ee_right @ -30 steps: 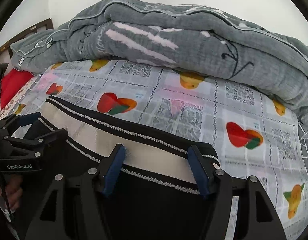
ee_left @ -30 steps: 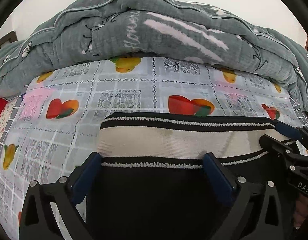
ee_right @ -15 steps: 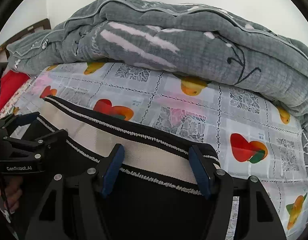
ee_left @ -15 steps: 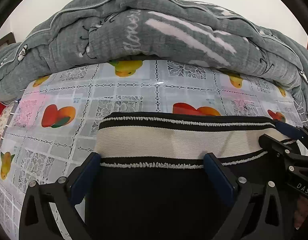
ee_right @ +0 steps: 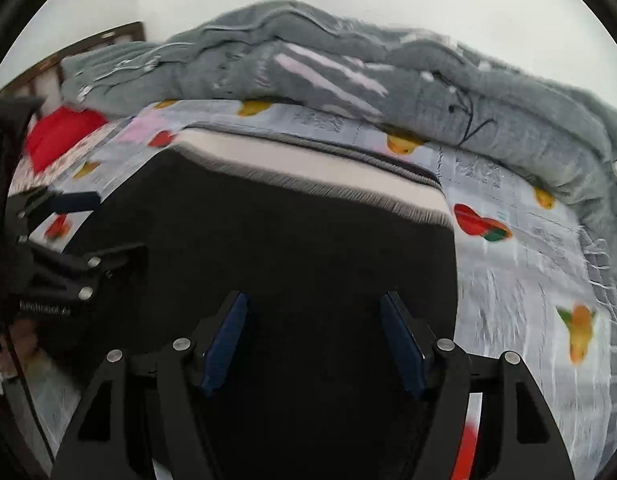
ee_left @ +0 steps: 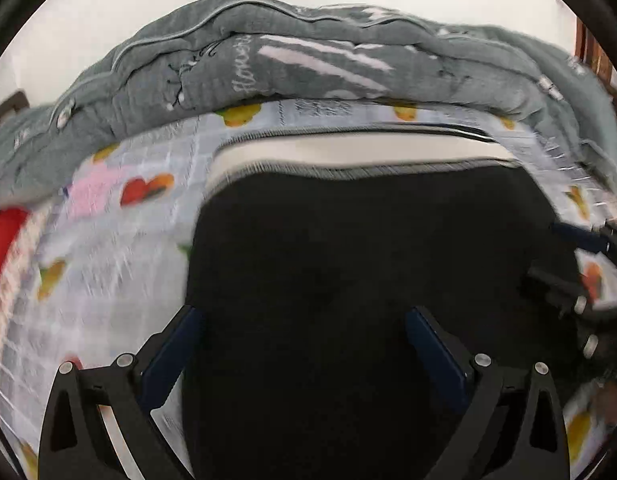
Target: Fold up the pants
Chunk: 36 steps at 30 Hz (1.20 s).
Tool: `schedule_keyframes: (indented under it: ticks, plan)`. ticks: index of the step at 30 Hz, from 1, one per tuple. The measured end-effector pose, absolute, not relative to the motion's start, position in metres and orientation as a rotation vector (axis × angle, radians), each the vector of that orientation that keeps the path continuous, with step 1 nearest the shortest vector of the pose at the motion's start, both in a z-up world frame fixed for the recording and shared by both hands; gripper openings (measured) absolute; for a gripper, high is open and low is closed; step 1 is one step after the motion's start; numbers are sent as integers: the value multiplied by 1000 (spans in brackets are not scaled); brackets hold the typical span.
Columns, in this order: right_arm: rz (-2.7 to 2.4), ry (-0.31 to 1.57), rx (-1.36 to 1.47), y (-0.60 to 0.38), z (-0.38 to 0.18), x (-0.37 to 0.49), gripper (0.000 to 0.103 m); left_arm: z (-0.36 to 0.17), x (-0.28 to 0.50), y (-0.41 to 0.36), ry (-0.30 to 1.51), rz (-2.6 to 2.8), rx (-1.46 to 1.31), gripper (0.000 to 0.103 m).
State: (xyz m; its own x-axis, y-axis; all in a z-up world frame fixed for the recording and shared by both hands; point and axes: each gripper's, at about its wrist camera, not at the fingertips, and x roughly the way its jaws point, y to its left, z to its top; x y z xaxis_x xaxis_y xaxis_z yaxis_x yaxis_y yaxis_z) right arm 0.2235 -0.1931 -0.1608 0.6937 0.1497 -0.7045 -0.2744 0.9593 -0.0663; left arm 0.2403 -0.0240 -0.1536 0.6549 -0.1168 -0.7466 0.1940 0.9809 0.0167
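Pants [ee_left: 348, 280] lie flat on the fruit-print sheet [ee_left: 120, 240], waistband [ee_left: 348, 152] toward the grey quilt [ee_left: 308, 64]. My left gripper [ee_left: 304, 344] hovers spread over black cloth, right gripper [ee_right: 314, 340] likewise; probably lining up a fold, though blur hides contact.

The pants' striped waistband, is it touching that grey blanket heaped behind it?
Apart. The right wrist view shows a strip of patterned sheet between the waistband and the grey blanket.
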Motion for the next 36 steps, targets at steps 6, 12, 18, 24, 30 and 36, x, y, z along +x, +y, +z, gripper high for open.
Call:
schedule_keyframes:
  ticks: [6,12,18,24,30,36]
  plan:
    - [178,703,-228,-186,-174,155,70,-163,173,-13,730,-216,112,102]
    - [81,777,-147,-224,-184,148,76,-174,155,31,799,-195,2,103]
    - [77,815,-63,-245,-181,136,76,-173,138,59,804,-140,-9,103]
    - [34,788,-127,-252,-170,122,67,-169,113,71,761,-151,18,97]
    - [69,697,41,-271,-147,121,67,-168,122,79,794,-103,-31,97]
    - [46,829,60,-273,-184,150,67,-169,130,71,773,-99,-63,71]
